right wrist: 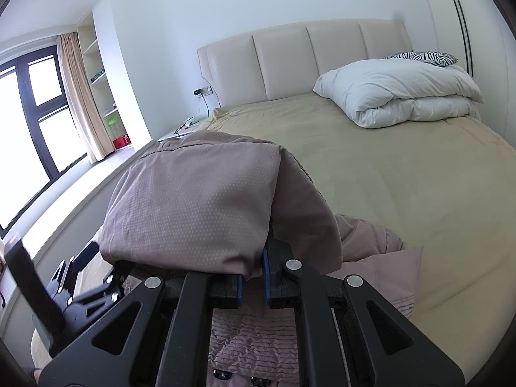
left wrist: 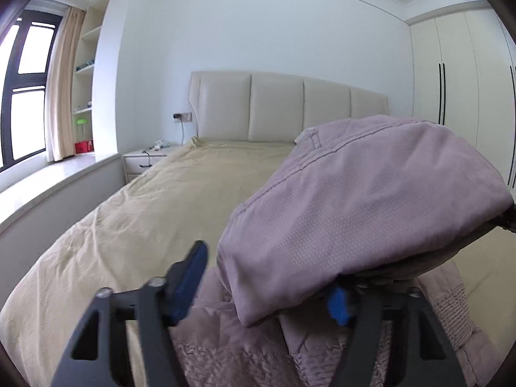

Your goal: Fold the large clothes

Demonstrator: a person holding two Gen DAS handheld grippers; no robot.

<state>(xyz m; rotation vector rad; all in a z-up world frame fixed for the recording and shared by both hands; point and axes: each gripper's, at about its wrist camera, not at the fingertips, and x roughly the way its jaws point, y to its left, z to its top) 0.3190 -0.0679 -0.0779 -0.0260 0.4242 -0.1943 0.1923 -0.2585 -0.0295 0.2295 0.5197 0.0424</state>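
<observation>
A beige-sheeted bed (right wrist: 387,174) is filling the room; a folded white duvet (right wrist: 400,90) is lying near its padded headboard (right wrist: 290,54); a zebra-print pillow (right wrist: 422,56) is resting behind the duvet; curtains (left wrist: 63,84) are hanging beside the window (left wrist: 22,87).
</observation>
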